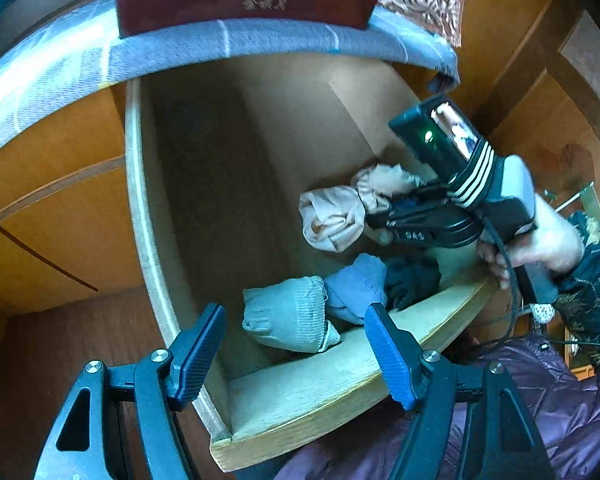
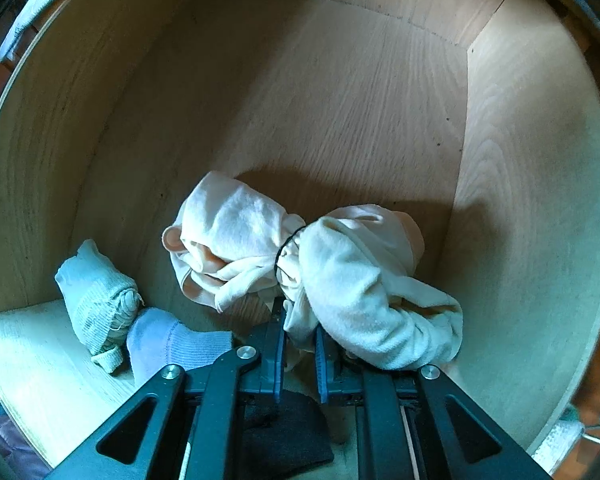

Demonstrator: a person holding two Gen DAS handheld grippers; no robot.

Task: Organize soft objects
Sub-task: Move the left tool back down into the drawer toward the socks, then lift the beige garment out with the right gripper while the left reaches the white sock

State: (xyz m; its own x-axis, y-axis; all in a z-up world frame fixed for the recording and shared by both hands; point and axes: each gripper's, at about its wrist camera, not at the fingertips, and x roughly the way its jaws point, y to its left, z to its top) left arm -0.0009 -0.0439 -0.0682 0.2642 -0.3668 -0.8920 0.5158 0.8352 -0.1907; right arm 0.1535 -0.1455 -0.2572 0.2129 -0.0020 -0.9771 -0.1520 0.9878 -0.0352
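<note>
An open wooden drawer (image 1: 300, 400) (image 2: 520, 200) holds several soft items. My right gripper (image 1: 376, 220) (image 2: 300, 320) points down into it, shut on a fold of a cream cloth bundle (image 1: 332, 216) (image 2: 352, 280) tied at the middle with a black band. Along the drawer's front lie a pale green rolled sock (image 1: 284, 320) (image 2: 96, 296), a light blue sock (image 1: 356, 284) (image 2: 168, 340) and a dark sock (image 1: 412, 276) (image 2: 288, 432). My left gripper (image 1: 295, 312) hovers over the drawer's front edge, open, nothing between its fingers.
A blue-grey cloth (image 1: 260, 40) drapes over the cabinet top above the drawer, with a dark red wooden box (image 1: 240, 4) on it. A hand (image 1: 552, 240) in a patterned sleeve (image 1: 592, 280) holds the right gripper. A purple quilted garment (image 1: 540, 400) lies below the drawer front.
</note>
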